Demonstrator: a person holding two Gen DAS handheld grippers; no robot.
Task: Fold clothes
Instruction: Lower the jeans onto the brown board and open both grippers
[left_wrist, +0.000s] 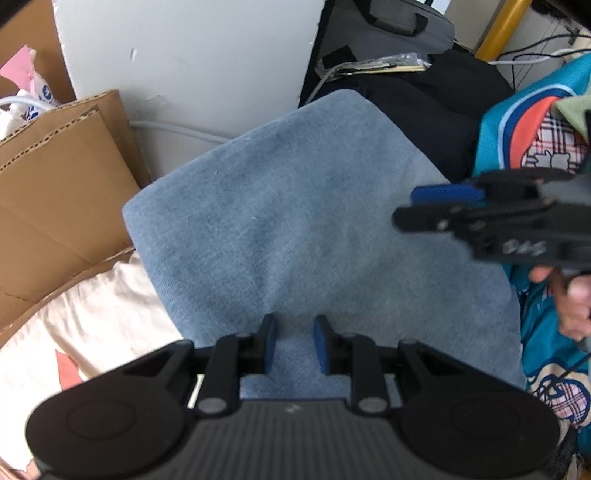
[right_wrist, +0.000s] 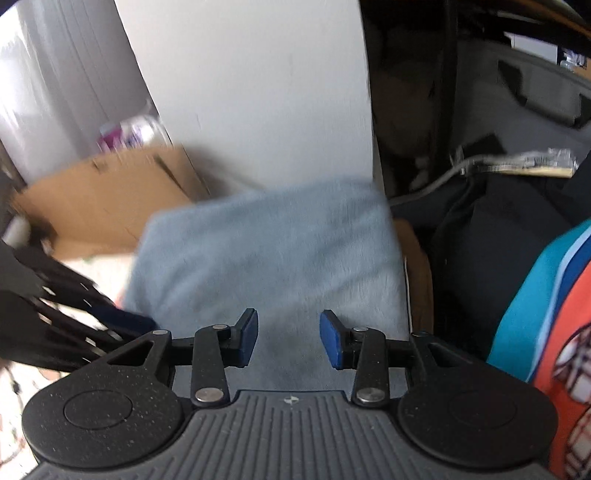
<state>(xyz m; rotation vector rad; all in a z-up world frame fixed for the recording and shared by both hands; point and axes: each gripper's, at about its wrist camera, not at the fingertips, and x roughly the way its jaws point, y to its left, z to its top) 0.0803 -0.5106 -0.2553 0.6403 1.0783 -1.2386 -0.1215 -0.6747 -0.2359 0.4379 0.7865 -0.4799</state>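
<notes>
Scanning from the left: flattened cardboard (left_wrist: 55, 192) stands against a pale wall, and a cream cloth (left_wrist: 92, 317) lies below it. At centre sits the task item, a folded blue denim garment (left_wrist: 303, 229), lying as a thick rectangular bundle. The left gripper (left_wrist: 294, 342) hovers over the bundle's near edge, its fingers narrow and with only a small gap, nothing pinched between them. The right gripper (right_wrist: 288, 338) comes in from the right at the garment's side edge; its fingers stand moderately apart and hold nothing, with denim beneath them. Further right lie dark clothing (left_wrist: 436, 107) and a teal printed garment (left_wrist: 517, 125). Judgement: the fold appears largely complete, and the step in hand is squaring or pressing the bundle. Recommended practice: steady the near edge with the left, smooth outward with the right, and avoid dragging the upper layer off its lower one.
</notes>
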